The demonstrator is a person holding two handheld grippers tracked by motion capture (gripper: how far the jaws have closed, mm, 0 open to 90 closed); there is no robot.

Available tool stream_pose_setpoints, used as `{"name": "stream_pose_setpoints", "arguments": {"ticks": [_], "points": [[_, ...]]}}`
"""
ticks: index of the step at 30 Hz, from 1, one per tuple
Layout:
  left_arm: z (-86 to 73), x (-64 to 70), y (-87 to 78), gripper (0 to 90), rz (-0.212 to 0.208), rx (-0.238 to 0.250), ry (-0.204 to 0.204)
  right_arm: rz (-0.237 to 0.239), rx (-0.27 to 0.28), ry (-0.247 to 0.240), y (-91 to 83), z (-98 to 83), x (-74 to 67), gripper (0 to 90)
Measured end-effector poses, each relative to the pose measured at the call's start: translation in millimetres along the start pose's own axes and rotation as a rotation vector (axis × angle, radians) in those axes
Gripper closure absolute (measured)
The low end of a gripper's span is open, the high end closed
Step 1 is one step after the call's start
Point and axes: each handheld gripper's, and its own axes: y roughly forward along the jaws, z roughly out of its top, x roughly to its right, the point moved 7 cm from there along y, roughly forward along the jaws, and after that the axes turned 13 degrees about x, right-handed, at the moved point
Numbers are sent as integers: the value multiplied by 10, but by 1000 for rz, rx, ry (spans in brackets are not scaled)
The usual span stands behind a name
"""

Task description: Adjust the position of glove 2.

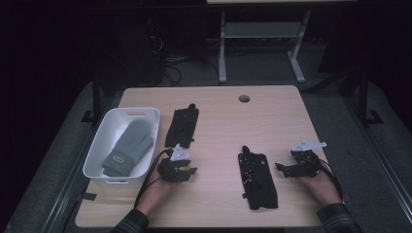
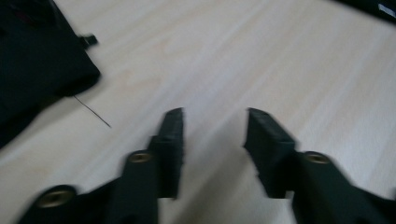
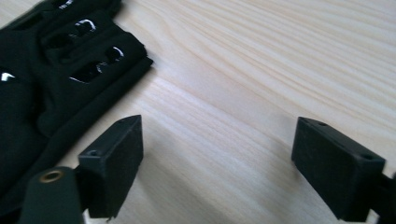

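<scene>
Two black gloves lie flat on the wooden table [image 1: 223, 126]. One black glove [image 1: 182, 126] lies left of centre beside the basin; its edge and a loose thread show at upper left as the black glove [image 2: 37, 60] in the left gripper view. My left gripper [image 1: 193, 171] [image 2: 215, 112] sits just below it, jaws open over bare wood. The other black glove [image 1: 257, 179] lies at the front right and appears as the black glove [image 3: 56, 70] with strap loops. My right gripper [image 1: 280, 167] [image 3: 219, 121] is just right of it, jaws wide open with nothing between them.
A white basin [image 1: 145, 112] at the table's left holds a grey mitten [image 1: 128, 145]. A round cable hole [image 1: 244, 98] sits near the far edge. A grey desk frame [image 1: 262, 34] stands on the dark floor beyond the table.
</scene>
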Motion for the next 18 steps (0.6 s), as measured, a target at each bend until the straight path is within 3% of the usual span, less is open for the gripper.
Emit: {"name": "stream_pose_setpoints", "arguments": {"ticks": [3, 4, 12, 18], "points": [[71, -26, 22, 865, 25, -10, -16, 8, 12, 13, 7, -10, 11, 142], [107, -29, 34, 892, 36, -1, -24, 10, 14, 10, 7, -13, 18, 140], [383, -164, 148, 893, 90, 23, -47, 10, 38, 7, 10, -25, 28, 129], [525, -366, 273, 893, 135, 35, -79, 13, 36, 8, 11, -27, 24, 121]]}}
